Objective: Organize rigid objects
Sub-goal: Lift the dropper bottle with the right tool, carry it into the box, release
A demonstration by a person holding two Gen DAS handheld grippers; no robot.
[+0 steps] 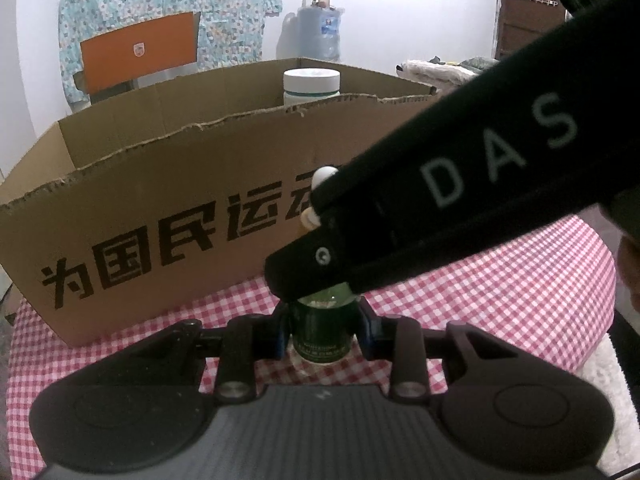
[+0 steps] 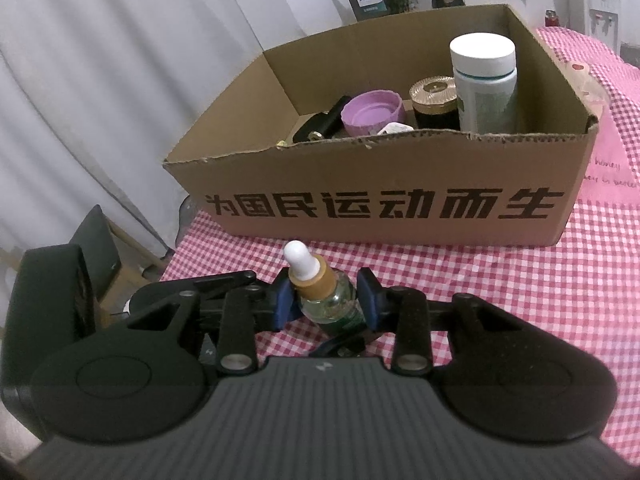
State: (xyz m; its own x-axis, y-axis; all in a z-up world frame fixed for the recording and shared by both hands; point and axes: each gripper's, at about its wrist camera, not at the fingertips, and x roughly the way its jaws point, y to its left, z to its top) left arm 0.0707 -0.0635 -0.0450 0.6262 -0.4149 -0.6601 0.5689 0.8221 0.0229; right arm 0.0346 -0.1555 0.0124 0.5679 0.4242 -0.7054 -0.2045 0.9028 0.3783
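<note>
In the left wrist view, a small green glass dropper bottle (image 1: pixel 320 336) is seen upright on the pink-and-white checked tablecloth (image 1: pixel 480 300), clamped low on its body between the blue-padded fingers of the left gripper (image 1: pixel 322 334). The low grip appears meant to steady the base. The right gripper (image 1: pixel 312 268) is laid across from the upper right, its black finger covering the bottle's shoulder, so only the white bulb (image 1: pixel 325 176) shows above it. Just beyond, the brown cardboard box with black printed characters (image 1: pixel 160 208) is set, its near wall standing between bottle and interior (a lift over the torn rim would probably be called for).

In the right wrist view, the bottle's shoulder is bracketed by the right gripper's blue pads (image 2: pixel 282 300); they sit close against the glass, though firm pressure cannot be confirmed. Inside the box, a white-capped tall plastic jar (image 2: pixel 484 84), a gold-lidded dark jar (image 2: pixel 434 100), a lilac plastic lid (image 2: pixel 372 112) and a black tube (image 2: pixel 324 120) are already gathered. Free space remains at the box's left end.
</note>
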